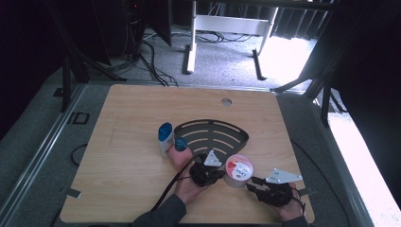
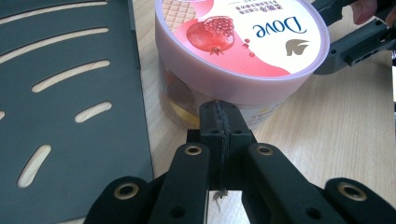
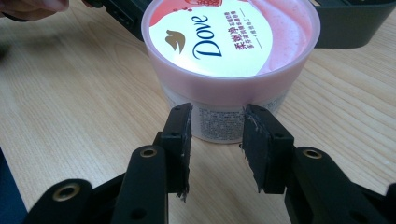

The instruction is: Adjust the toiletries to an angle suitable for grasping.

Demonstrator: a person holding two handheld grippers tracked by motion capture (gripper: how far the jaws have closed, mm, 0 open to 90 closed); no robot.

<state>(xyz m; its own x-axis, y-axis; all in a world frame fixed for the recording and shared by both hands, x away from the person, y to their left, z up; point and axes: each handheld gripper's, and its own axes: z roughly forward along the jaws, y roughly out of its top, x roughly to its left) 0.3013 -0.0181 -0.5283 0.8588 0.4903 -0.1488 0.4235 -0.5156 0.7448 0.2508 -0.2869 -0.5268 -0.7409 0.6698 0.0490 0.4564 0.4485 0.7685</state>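
A round pink-lidded Dove jar (image 1: 239,169) stands upright on the wooden table near its front edge. My left gripper (image 1: 218,174) sits just left of it, jaws shut with nothing between them. In the left gripper view its closed tips (image 2: 219,114) rest right at the jar's (image 2: 238,42) lower side wall. My right gripper (image 1: 253,182) is on the jar's other side, pointing at it. In the right gripper view its jaws (image 3: 217,135) stand open with a gap, just short of the jar (image 3: 229,42) and not around it.
A black fan-shaped slotted rack (image 1: 213,135) lies flat just behind the jar, close on the left gripper's left (image 2: 70,93). A white bottle with a blue cap (image 1: 165,138) and a pink bottle with a blue cap (image 1: 181,150) stand left of the rack.
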